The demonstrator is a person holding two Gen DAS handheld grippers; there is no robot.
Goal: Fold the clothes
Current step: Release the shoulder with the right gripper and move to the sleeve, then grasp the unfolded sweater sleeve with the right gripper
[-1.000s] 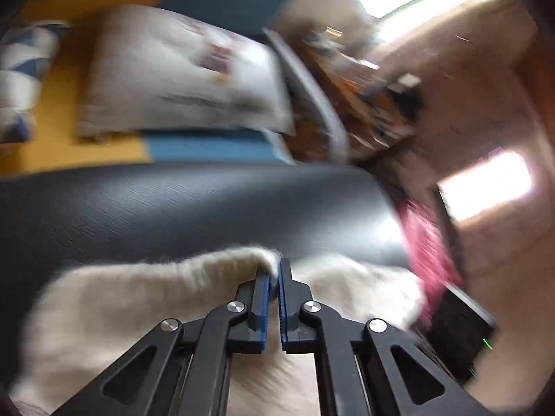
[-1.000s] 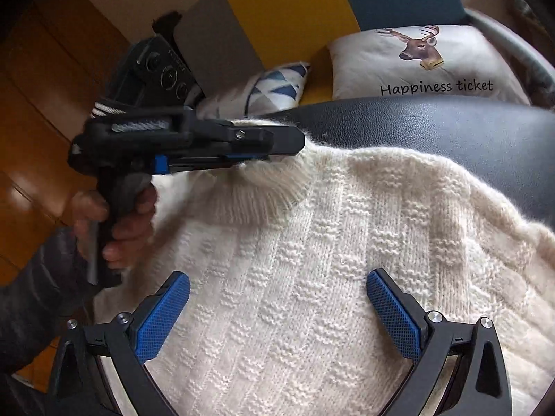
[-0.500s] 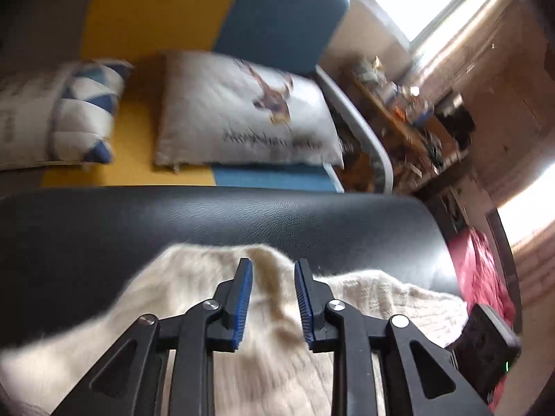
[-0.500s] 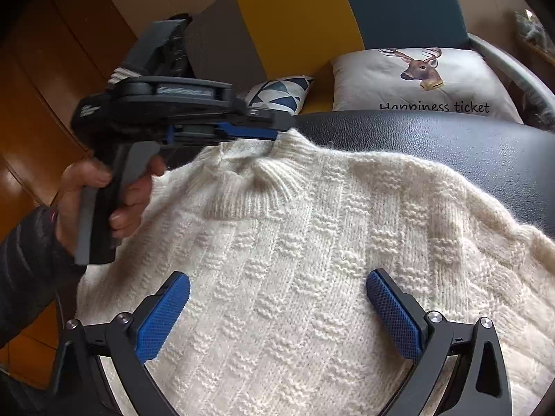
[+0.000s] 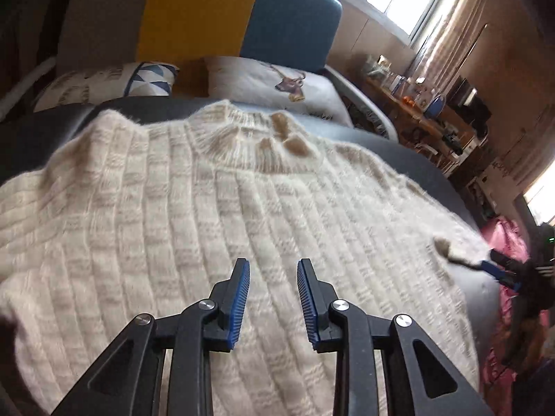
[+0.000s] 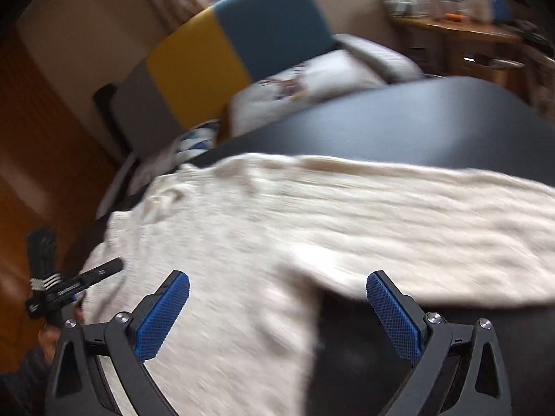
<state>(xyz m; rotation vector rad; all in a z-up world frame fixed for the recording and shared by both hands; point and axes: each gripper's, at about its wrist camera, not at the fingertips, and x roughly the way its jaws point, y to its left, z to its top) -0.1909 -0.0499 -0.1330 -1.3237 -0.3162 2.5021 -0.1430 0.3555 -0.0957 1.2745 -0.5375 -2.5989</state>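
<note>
Right now a cream knitted sweater (image 5: 215, 208) lies spread flat, collar away from the person, on a black padded surface (image 6: 416, 118). Its ribbed neck (image 5: 249, 138) sits near the far edge, and 1 sleeve (image 6: 433, 215) stretches out sideways across the black top.

Over the middle of the sweater hangs the left gripper (image 5: 273, 298), tilted downward; its 2 blue-padded fingers (image 5: 239, 298) are parted a little and spreading, with nothing pinched between them, only bare knit showing below. The right gripper (image 6: 277, 315) hangs over the spot where the sleeve meets the body, its jaws spread wide and empty, 1 pad above the wool and the other above the black surface. That view is smeared, so fine detail is lost.

Behind the surface stands a sofa (image 5: 242, 17) with grey, yellow and teal panels, carrying a white cushion with a deer print (image 5: 277, 83) and a cushion with blue triangles (image 5: 138, 79). A cluttered wooden table (image 5: 426, 114) stands off to 1 side under bright windows.
</note>
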